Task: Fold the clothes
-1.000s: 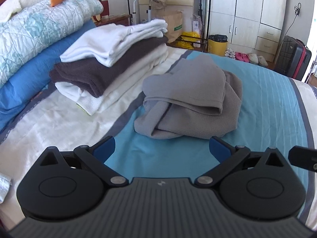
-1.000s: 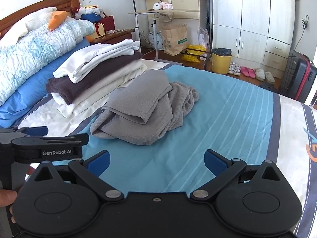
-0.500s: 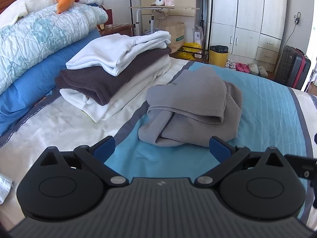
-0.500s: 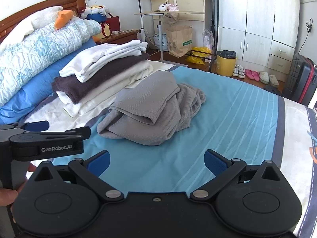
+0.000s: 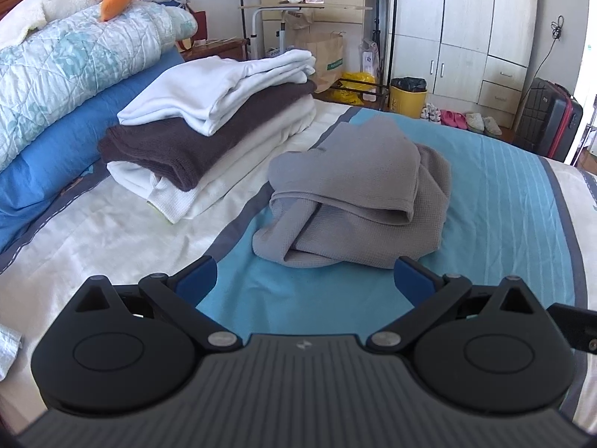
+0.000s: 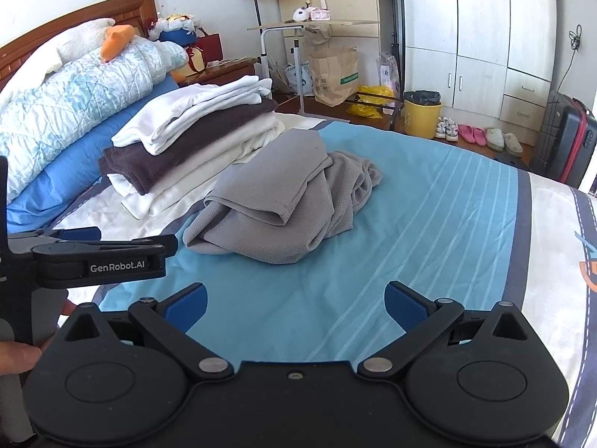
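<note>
The left gripper [image 5: 304, 274] and right gripper [image 6: 294, 298] both hover over the blue striped bedsheet [image 6: 429, 224] with blue-padded fingers spread wide, holding and touching nothing; only a fingertip of the person's left hand [image 6: 16, 354] shows at the frame edge. Beyond them a grey waffle-knit garment [image 5: 358, 205] lies in a loose, rumpled heap, its folds hiding its shape. Just beside it stands a stack of folded clothes [image 5: 212, 123], white over dark brown over white.

Grey garment [image 5: 358, 194], frame centre: matt waffle-knit cloth. Bed sheet [image 5: 496, 201]: smooth striped cotton-like cloth. Left tongs [image 5: 304, 280] and right tongs [image 6: 294, 300]: matt black plastic, ribbed blue pads [image 6: 186, 304], bright metal pivots. Headboard [image 6: 74, 18], upper left: glossy wood.
</note>
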Demonstrator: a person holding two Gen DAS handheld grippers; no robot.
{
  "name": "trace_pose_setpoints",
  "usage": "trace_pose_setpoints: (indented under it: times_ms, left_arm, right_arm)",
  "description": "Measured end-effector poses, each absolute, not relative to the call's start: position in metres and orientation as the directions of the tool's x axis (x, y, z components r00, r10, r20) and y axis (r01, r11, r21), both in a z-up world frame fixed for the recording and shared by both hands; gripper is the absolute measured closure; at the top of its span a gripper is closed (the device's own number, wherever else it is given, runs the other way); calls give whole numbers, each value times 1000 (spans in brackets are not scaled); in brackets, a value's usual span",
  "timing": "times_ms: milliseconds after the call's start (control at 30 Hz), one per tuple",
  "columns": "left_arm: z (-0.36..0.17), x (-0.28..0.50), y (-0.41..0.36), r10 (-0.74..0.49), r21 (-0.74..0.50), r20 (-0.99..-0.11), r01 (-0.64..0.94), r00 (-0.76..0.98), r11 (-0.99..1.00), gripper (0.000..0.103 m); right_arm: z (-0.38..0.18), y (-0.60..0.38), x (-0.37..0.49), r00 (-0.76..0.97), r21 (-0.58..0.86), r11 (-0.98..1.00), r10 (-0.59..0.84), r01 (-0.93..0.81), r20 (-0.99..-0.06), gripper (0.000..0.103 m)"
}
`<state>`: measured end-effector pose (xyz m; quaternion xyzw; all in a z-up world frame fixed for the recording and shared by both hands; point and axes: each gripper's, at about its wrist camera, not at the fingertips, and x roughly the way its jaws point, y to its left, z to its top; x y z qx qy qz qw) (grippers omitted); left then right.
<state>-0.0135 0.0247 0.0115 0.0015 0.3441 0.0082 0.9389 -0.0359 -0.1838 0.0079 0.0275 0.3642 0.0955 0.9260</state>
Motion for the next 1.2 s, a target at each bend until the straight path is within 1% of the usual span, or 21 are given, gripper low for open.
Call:
trace_pose_setpoints:
  times_ms: [167, 333, 500, 600, 700, 767, 800, 833, 900, 967, 1000, 1100, 1133, 1200]
  left_arm:
    - [8, -10, 23, 24, 13, -663, -20, 748, 1000, 0]
    - [5, -10, 20, 51, 47, -667, -27, 743, 999, 0]
    - [3, -7, 21, 16, 7, -673, -15, 739, 1000, 0]
    - [2, -5, 18, 22, 10, -668, -21, 744, 1000, 0]
    - [2, 5, 13, 67, 70, -662, -27, 746, 997, 0]
    - [5, 18, 18, 13, 66, -690, 45, 724, 997, 0]
    - [6, 24, 25, -27, 34, -702, 71, 712, 997, 0]
    - [7, 29, 34, -62, -18, -706, 70, 706, 997, 0]
    - [8, 41, 52, -111, -118, -714, 38, 691, 992, 0]
    - [11, 62, 64, -105, -145, -746, -6, 658, 989, 0]
    - [14, 74, 67, -83, -132, -761, -28, 644, 991, 0]
    - [25, 112, 59, 12, -11, -756, -30, 655, 999, 0]
    - [26, 126, 57, 29, 5, -752, -37, 658, 999, 0]
    - [21, 149, 58, 29, -24, -764, -73, 645, 997, 0]
  right_arm:
    - [8, -186, -36, 715, 133, 979, 205, -156, -669, 0]
    - [7, -187, -38, 712, 134, 978, 209, -161, -670, 0]
    - [3, -190, -39, 713, 135, 978, 207, -157, -670, 0]
    - [-3, -193, -36, 717, 132, 981, 196, -144, -669, 0]
    - [-9, -197, -25, 718, 134, 981, 192, -137, -669, 0]
    - [-7, -202, -14, 701, 188, 972, 234, -143, -674, 0]
    - [-4, -205, -8, 683, 255, 955, 289, -153, -670, 0]
    - [-1, -209, -1, 662, 335, 928, 356, -165, -659, 0]
    - [3, -210, 11, 622, 442, 877, 456, -191, -637, 0]
    - [0, -210, 29, 595, 480, 848, 509, -224, -622, 0]
    - [-3, -211, 39, 583, 494, 836, 531, -240, -615, 0]
    - [-9, -211, 68, 543, 534, 795, 595, -289, -592, 0]
    - [-12, -212, 78, 529, 547, 780, 615, -304, -584, 0]
    - [-19, -212, 102, 513, 537, 790, 606, -296, -608, 0]
